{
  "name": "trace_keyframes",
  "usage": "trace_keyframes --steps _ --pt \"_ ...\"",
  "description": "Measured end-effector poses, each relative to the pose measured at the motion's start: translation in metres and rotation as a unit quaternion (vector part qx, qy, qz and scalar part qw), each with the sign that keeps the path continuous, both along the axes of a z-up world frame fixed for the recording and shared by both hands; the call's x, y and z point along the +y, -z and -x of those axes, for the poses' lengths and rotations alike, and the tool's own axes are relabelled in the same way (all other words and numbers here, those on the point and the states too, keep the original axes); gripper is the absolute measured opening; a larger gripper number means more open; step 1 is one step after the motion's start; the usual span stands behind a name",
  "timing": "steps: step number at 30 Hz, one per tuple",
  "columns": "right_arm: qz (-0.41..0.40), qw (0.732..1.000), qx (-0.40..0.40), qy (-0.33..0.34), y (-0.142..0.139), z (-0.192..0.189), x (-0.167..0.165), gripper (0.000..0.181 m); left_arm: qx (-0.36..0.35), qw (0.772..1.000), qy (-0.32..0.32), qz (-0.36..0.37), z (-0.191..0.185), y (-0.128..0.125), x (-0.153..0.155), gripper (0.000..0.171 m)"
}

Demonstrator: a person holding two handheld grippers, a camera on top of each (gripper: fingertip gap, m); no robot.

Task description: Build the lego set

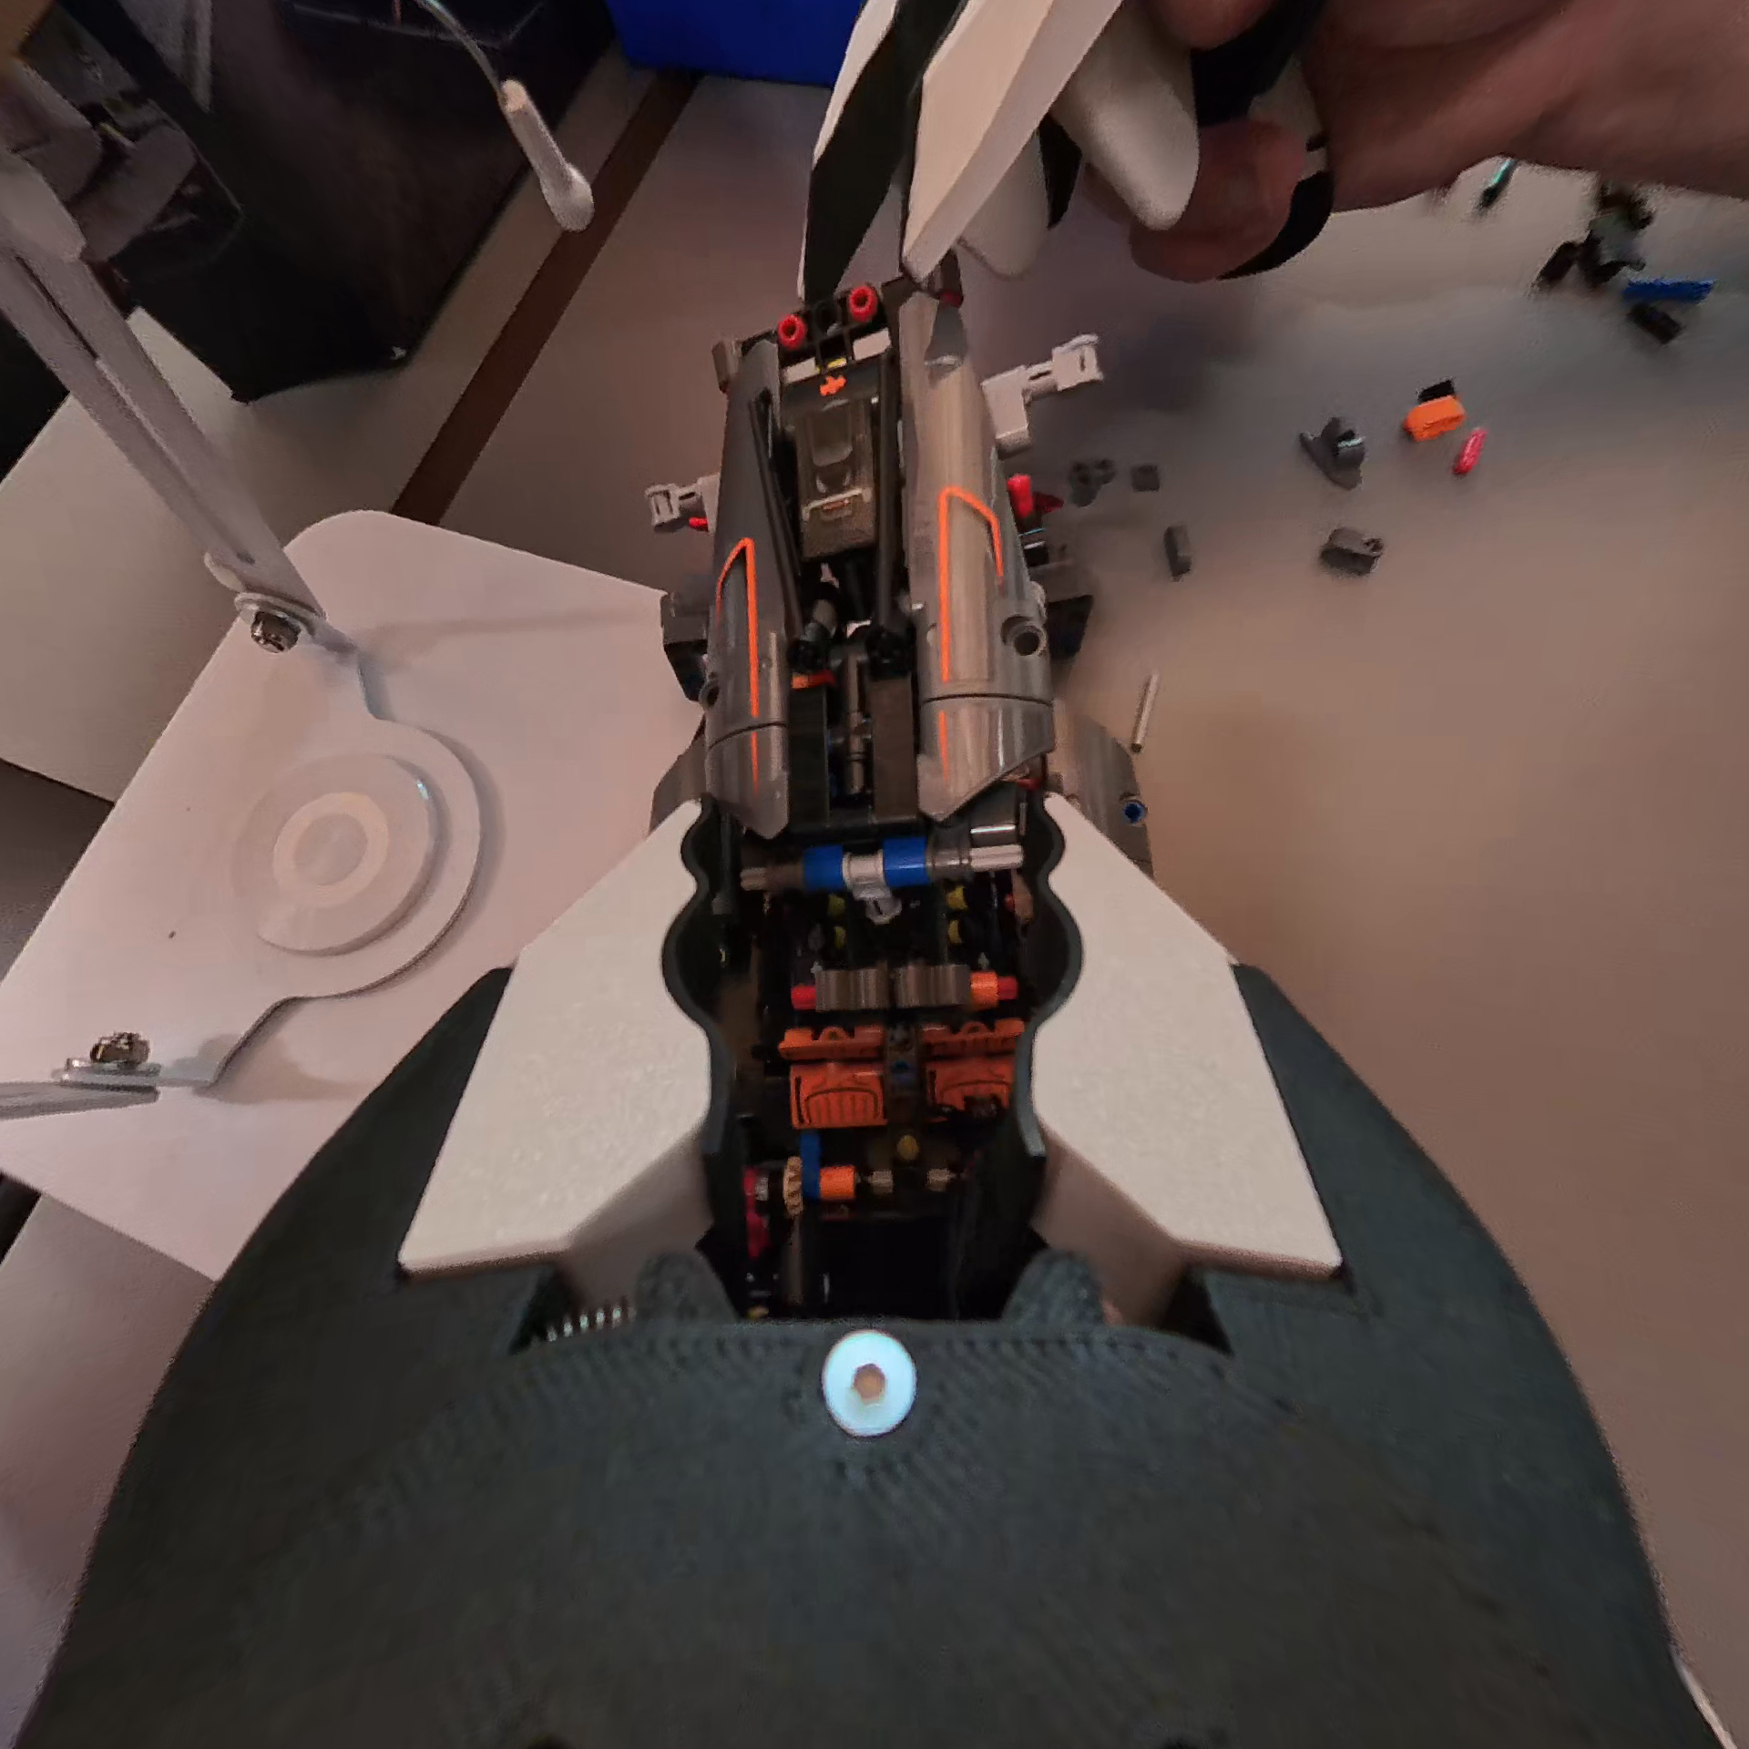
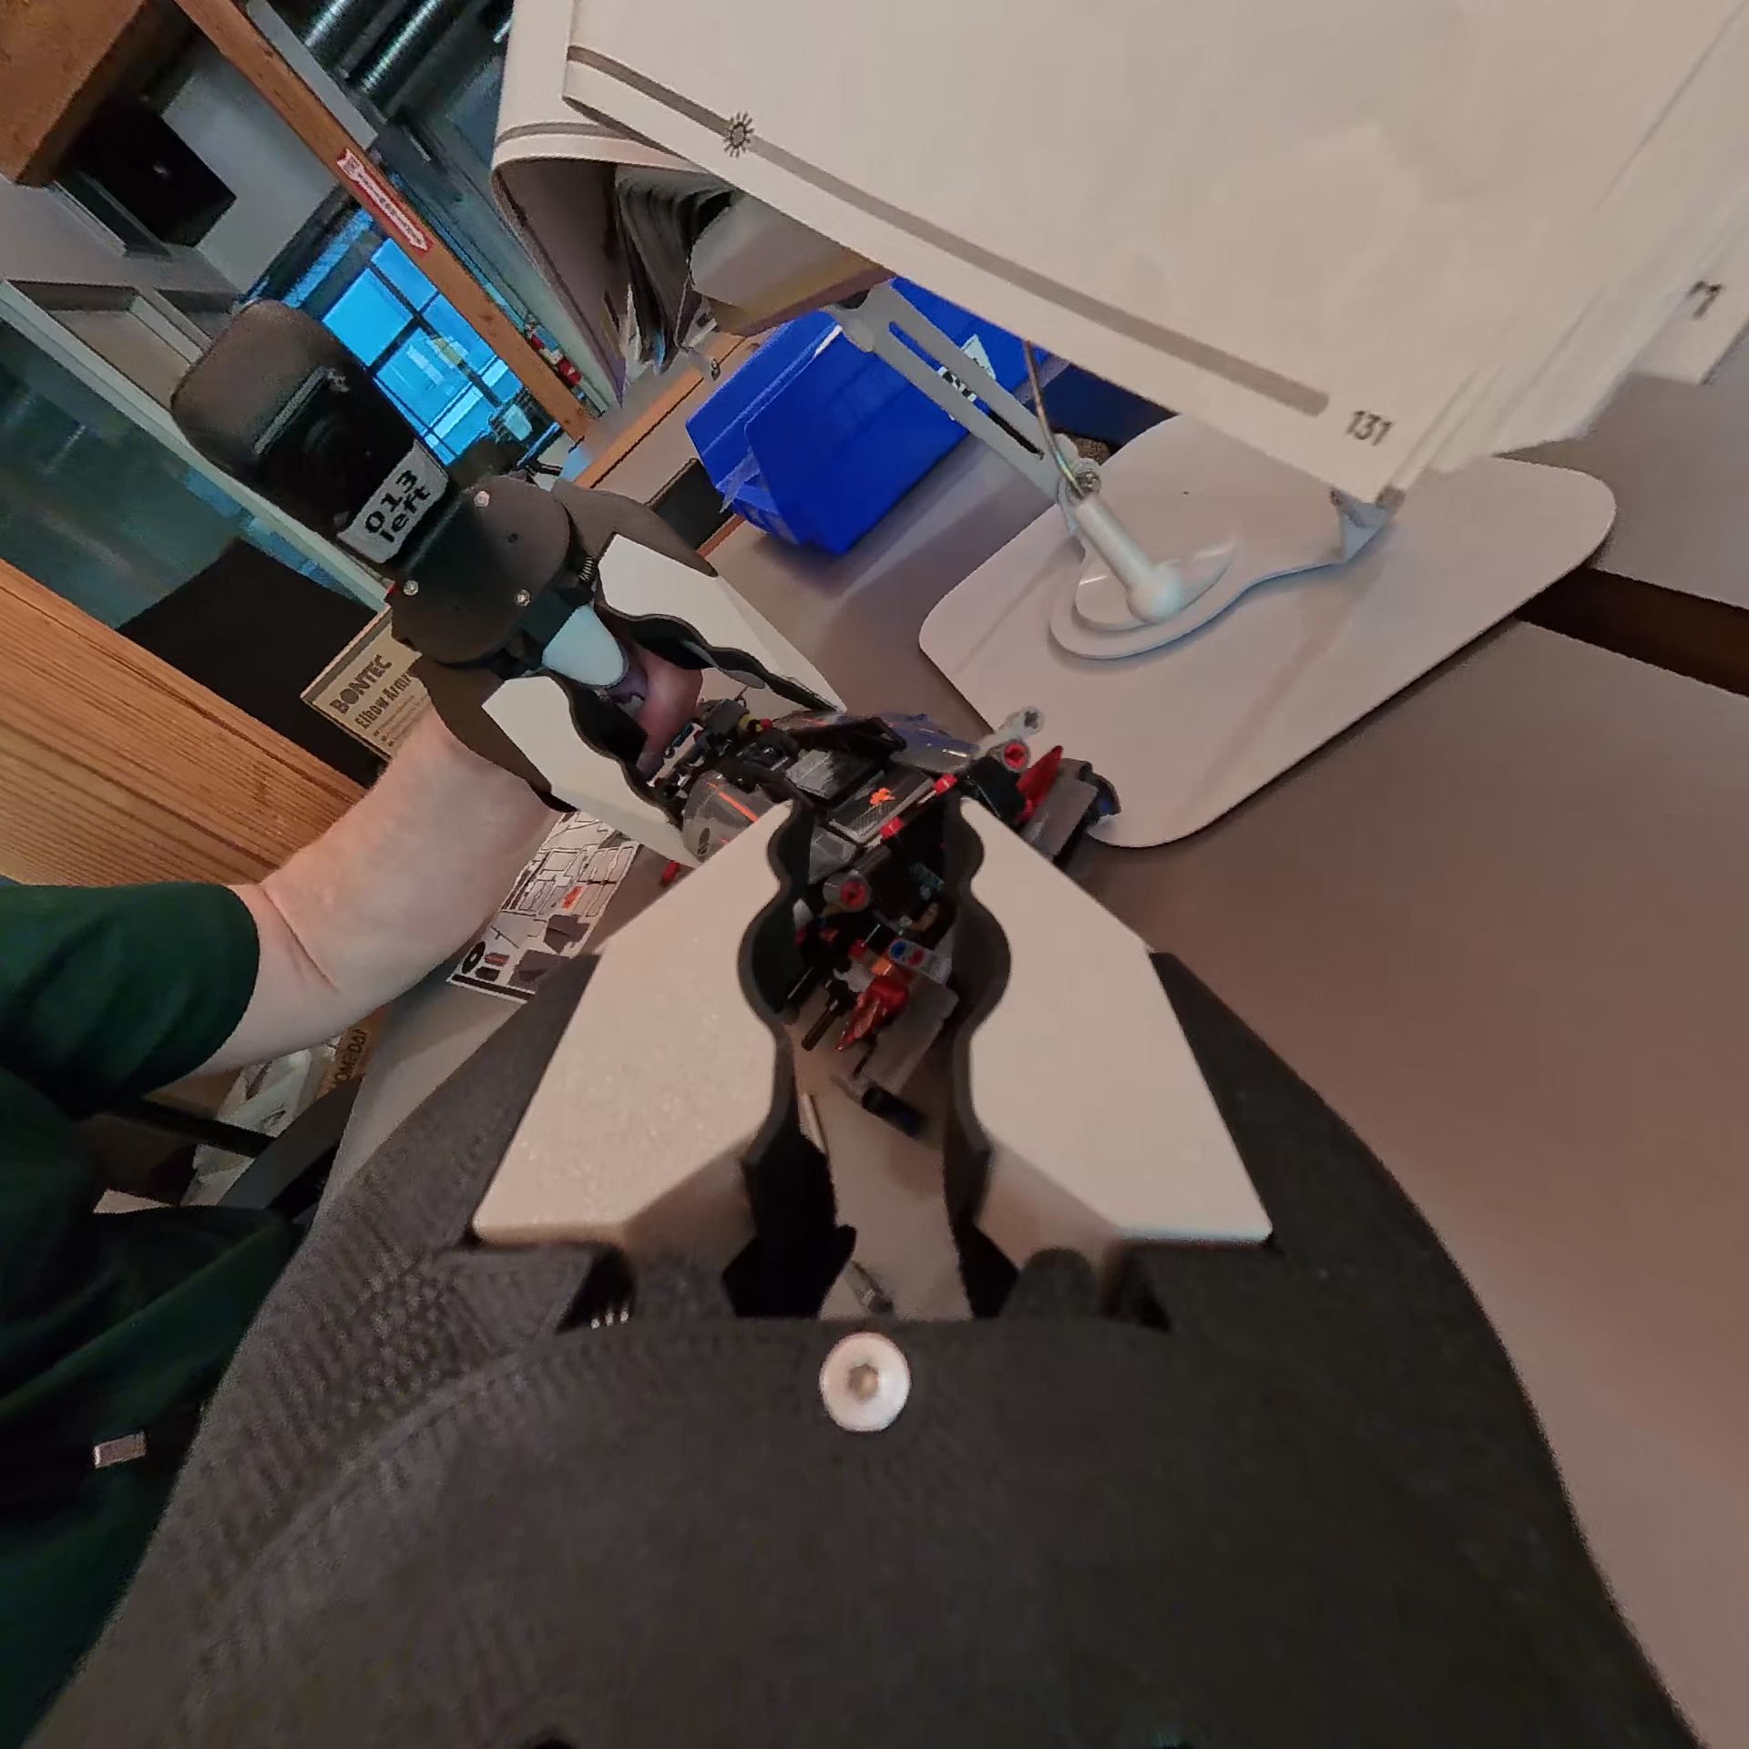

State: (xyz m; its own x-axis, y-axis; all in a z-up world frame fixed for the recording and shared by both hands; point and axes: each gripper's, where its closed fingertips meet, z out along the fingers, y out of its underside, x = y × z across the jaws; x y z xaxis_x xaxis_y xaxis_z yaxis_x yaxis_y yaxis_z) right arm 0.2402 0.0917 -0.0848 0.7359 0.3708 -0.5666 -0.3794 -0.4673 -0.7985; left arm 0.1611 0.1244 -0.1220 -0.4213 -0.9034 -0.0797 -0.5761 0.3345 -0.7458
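Note:
A grey lego vehicle model [image 1: 965, 587] with orange stripes and a black inner frame lies along the table. My left gripper [image 1: 871, 814] is shut on its near half, with a white finger pressed to each side. My right gripper [image 1: 871, 279] comes down from the top and is closed on the model's far end, by two red pins [image 1: 859, 303]. In the right wrist view my right gripper [image 2: 871, 814] holds the end of the model [image 2: 852, 786] between its fingers. The left gripper [image 2: 748, 757] grips the model from the left there.
Several loose lego pieces [image 1: 1353, 454], one orange [image 1: 1434, 416], lie on the table to the right. A white stand base [image 1: 331, 804] sits left of the model and carries an open instruction booklet [image 2: 1136, 189]. A blue bin [image 2: 833, 426] stands behind. A sticker sheet [image 2: 558, 899] lies near the person's arm [image 2: 331, 927]. The gap from one gripper's tips to the other's is roughly 10 centimetres.

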Motion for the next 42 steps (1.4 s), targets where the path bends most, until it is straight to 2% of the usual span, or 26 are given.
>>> trace_keyframes --steps 6,10,13,22,28,31,42 --pt "0.005 1.000 0.008 -0.004 0.009 -0.004 0.001 0.026 0.017 1.000 0.000 -0.026 -0.002 0.016 0.000 0.063" --pt "0.015 1.000 0.000 -0.002 0.017 -0.004 0.001 0.027 0.015 1.000 0.012 -0.012 0.001 0.012 -0.004 0.064" --pt "0.012 1.000 -0.003 -0.002 0.011 -0.005 -0.003 0.030 0.024 0.999 0.020 -0.009 0.007 0.010 0.000 0.076" --pt "0.068 0.997 -0.044 -0.007 0.021 -0.001 -0.001 0.040 0.053 0.997 0.047 -0.009 0.020 0.016 0.003 0.073" --pt "0.075 0.996 -0.039 -0.021 0.022 0.005 0.001 0.037 0.049 0.997 0.049 0.015 0.015 0.016 -0.005 0.065" --pt "0.077 0.996 -0.046 -0.018 0.027 0.010 0.003 0.038 0.046 0.998 0.045 -0.008 0.015 0.017 0.000 0.059" --pt "0.075 0.996 -0.035 -0.025 0.027 0.015 0.007 0.041 0.074 0.996 0.048 -0.009 0.020 0.028 0.001 0.063"
